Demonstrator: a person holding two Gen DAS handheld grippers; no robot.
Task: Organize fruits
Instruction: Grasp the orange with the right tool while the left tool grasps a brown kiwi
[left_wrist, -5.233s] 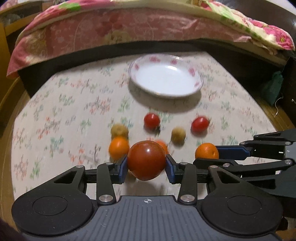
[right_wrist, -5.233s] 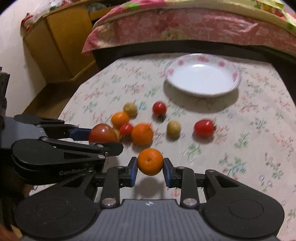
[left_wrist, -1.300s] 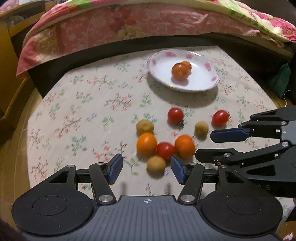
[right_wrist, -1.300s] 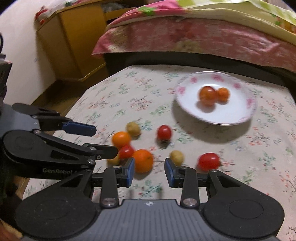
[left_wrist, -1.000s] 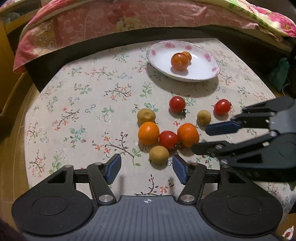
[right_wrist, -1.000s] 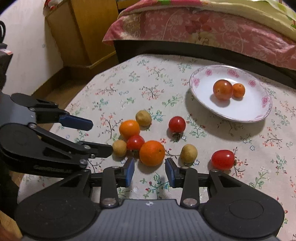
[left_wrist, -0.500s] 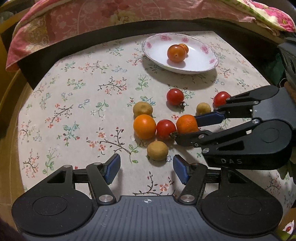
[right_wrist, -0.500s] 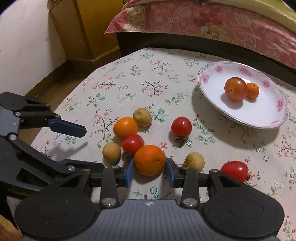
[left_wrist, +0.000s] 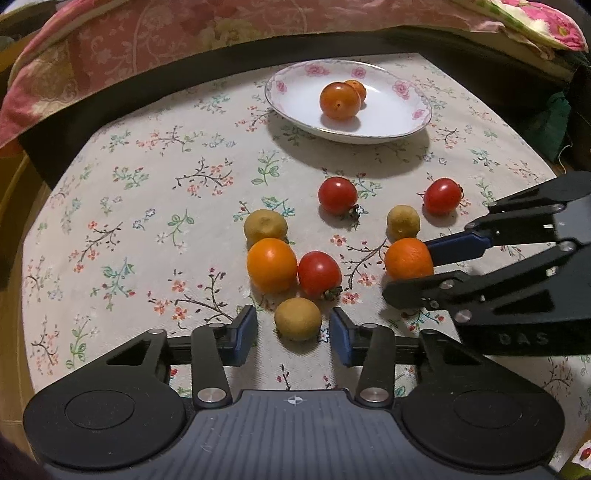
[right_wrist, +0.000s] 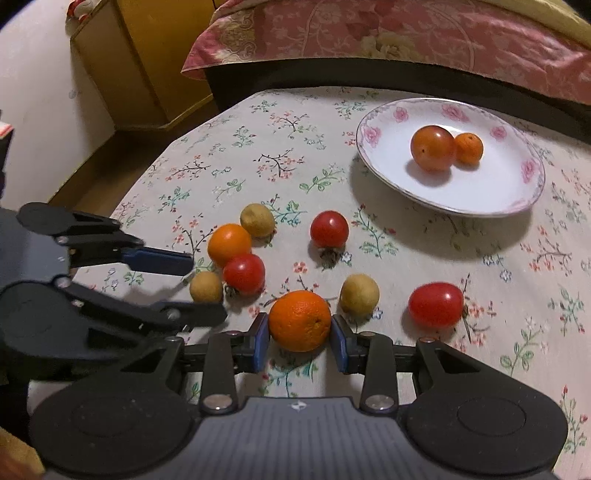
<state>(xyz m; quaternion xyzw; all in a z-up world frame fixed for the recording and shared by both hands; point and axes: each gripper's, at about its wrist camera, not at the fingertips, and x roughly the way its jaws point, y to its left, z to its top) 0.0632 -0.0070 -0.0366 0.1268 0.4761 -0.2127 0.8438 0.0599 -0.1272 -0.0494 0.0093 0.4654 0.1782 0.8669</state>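
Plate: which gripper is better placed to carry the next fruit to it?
Right. The right gripper already grips an orange, while the left gripper, just closing, only straddles a small yellow-brown fruit. The plate lies ahead.

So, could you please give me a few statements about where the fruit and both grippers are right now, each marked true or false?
1. The plate holds two fruits. True.
2. The right gripper is shut on the orange. True.
3. The left gripper grips a red tomato. False: its jaws, just closing, bracket a small yellow-brown fruit without touching it.
4. Three red tomatoes lie on the tablecloth. True.
5. The plate is empty. False: it holds a large tomato and a small orange fruit.
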